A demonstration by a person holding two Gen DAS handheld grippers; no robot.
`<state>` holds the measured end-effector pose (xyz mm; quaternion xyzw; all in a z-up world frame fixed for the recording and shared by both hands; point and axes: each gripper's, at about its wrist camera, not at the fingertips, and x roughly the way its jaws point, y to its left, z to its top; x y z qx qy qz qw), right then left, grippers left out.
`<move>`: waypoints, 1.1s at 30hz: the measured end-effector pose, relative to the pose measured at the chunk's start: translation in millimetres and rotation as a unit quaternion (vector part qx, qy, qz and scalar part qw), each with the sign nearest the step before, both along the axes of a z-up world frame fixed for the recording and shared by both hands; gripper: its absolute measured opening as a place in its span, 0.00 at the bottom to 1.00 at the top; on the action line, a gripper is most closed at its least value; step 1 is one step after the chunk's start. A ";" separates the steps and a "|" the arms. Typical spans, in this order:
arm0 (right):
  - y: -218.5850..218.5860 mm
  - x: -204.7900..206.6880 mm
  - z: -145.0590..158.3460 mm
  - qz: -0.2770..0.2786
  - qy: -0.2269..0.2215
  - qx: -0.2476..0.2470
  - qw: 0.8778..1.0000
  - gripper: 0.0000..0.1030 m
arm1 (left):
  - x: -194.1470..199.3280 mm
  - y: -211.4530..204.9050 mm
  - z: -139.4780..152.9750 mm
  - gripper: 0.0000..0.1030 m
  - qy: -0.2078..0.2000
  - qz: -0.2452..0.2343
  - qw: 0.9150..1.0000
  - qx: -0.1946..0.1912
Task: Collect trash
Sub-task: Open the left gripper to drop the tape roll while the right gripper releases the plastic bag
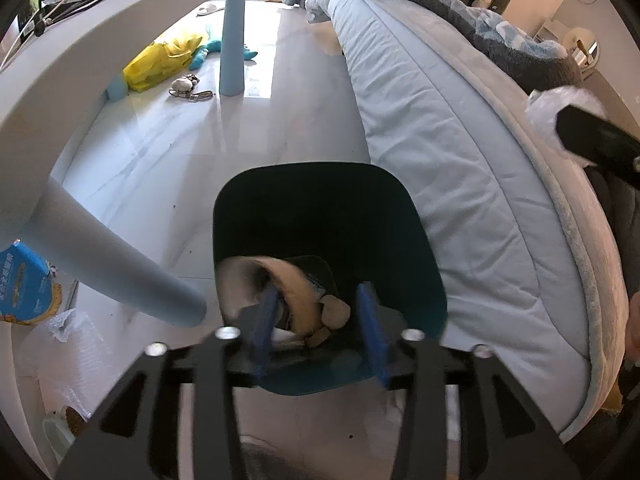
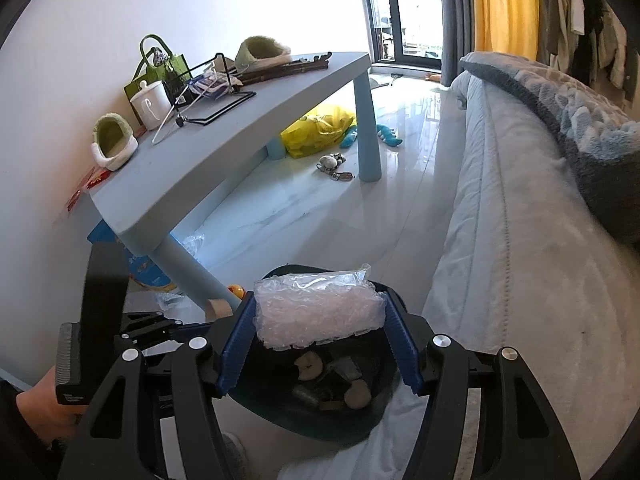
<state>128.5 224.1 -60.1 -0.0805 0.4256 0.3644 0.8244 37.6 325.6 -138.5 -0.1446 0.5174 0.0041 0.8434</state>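
A dark teal bin (image 1: 434, 300) stands on the floor between the table and the bed. My left gripper (image 1: 318, 292) hangs over its mouth, open, blue fingers apart. A blurred beige and white scrap (image 1: 284, 280) lies just inside the bin beside the left finger, with tan scraps (image 1: 336, 312) below. My right gripper (image 2: 320, 302) is shut on a wad of clear bubble wrap (image 2: 316, 308), held above the bin (image 2: 304, 428). Several scraps (image 2: 356, 394) lie at the bin's bottom. The left tool's black body (image 2: 102, 300) shows at the left, with a hand under it.
A light blue table (image 2: 224, 152) with slippers, a mug and a wire rack stands to the left, its leg (image 1: 132, 264) close to the bin. The bed (image 1: 460, 184) runs along the right. A yellow bag (image 1: 160, 60), a blue packet (image 1: 24, 292) and loose plastic wrap (image 1: 68, 340) lie under the table.
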 end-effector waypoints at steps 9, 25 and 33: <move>11.1 2.5 -9.7 0.000 0.005 -0.008 1.000 0.61 | -8.5 3.3 5.5 0.46 -0.012 -0.013 1.000 -0.001; 24.0 2.4 -27.7 0.002 0.018 -0.030 0.999 0.61 | -13.3 9.8 19.2 0.25 -0.033 -0.006 0.999 0.002; 36.8 5.6 -53.1 0.001 0.041 -0.055 0.998 0.61 | -23.2 32.4 43.0 0.44 -0.070 0.046 0.996 0.006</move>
